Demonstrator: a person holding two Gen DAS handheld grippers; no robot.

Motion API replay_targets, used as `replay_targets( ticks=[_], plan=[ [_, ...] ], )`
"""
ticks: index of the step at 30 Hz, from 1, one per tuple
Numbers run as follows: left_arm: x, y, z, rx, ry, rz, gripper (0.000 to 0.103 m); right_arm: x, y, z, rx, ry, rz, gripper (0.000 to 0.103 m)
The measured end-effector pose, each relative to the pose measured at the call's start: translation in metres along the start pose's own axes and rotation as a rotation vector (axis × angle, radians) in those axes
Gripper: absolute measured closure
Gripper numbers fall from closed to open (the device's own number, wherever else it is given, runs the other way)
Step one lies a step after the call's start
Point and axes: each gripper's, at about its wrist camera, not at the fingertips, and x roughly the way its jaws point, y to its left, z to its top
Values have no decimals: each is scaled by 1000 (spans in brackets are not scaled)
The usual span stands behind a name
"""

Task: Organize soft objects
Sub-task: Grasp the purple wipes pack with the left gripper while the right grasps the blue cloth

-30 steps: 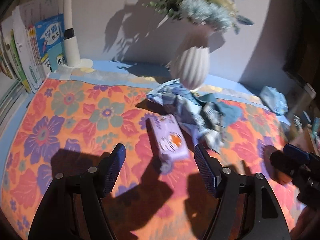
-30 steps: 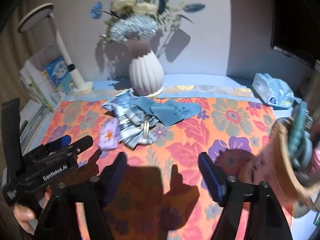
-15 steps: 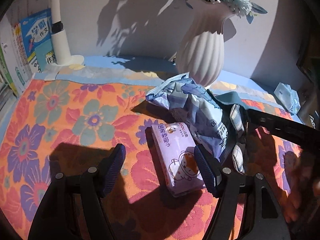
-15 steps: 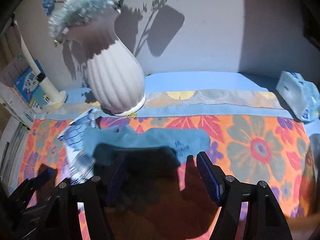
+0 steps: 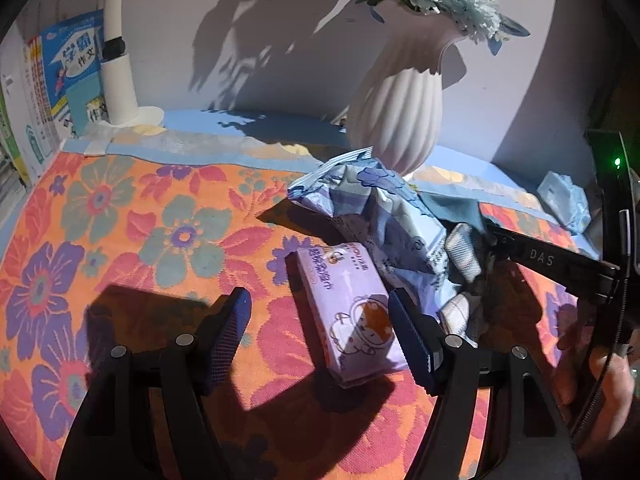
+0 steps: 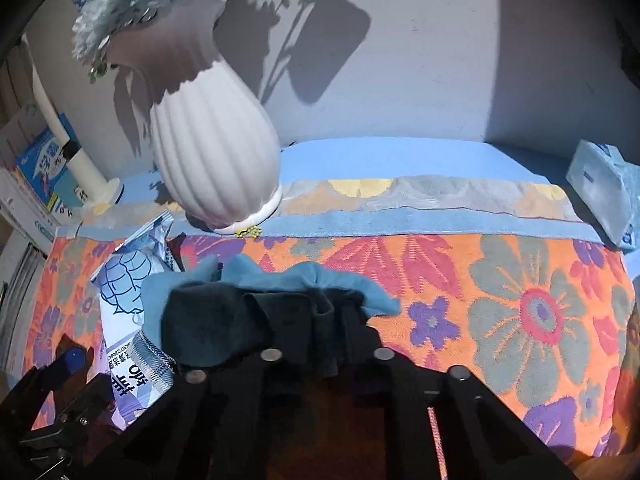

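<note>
Teal cloth, bunched, half-shadowed

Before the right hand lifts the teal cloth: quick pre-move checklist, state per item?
1. Right gripper shut on the teal cloth: ok. Its fingers have just been closing, and the fabric is bunched between them.
2. Whole cloth gathered: not ok. A flap still lies spread on the floral mat.
3. Cloth free of the blue-white packet: cannot tell. Their edges overlap at the left.
4. White ribbed vase clear of the lift path: ok. It stands upright behind the cloth, apart from it.
5. Left gripper out of the way: ok. It is open over the purple tissue pack, pressing on nothing.
</note>
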Motion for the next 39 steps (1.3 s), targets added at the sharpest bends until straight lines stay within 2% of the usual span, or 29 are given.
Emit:
replay_targets(
  ticks=[6, 9, 12, 13, 16, 19, 21, 22, 23, 27, 29, 32, 36, 37, 38, 39],
  plan=[
    [3, -2, 2, 1, 12, -9, 31, -46, -3, -10, 22, -139, -66, 94],
    [8, -9, 3, 38, 23, 16, 30, -77, 0, -20, 21, -197, -79, 94],
    [10, -12, 3, 48, 14, 59, 28, -98, 4, -33, 22, -213, -69, 94],
    [10, -13, 3, 53, 13, 56, 32, -104, 4, -37, 26, -216, -63, 94],
    [7, -17, 2, 82, -1, 15, 65, -124, 6, -50, 20, -248, -57, 94],
    [3, -21, -1, 109, -17, 39, 71, -145, 8, -59, 0, -270, -40, 94],
    [-3, -20, -1, 105, -37, 27, 73, -157, 6, -65, -2, -279, -41, 94],
    [-7, -18, -2, 96, -46, 17, 92, -165, 4, -68, 0, -282, -33, 94],
    [-10, -15, -2, 84, -50, 8, 93, -172, 3, -71, -1, -285, -27, 94],
    [-27, -2, -15, 25, -33, -20, 93, -203, -1, -86, -27, -288, -8, 94],
    [-34, -1, -26, 33, -26, -22, 93, -208, -1, -95, -45, -245, 13, 94],
    [-42, -1, -39, 30, -13, -21, 93, -193, 1, -108, -52, -133, 70, 94],
    [-44, 3, -36, -4, -17, -13, 91, -158, 15, -118, -100, -69, 63, 92],
    [-43, 3, -31, -9, -10, -19, 80, -147, 19, -118, -117, -64, 66, 90],
    [-42, 0, -25, -10, -4, -23, 64, -137, 21, -117, -131, -44, 64, 83],
    [-42, -3, -20, -3, -8, -16, 57, -127, 23, -116, -132, -16, 59, 75]
  ],
)
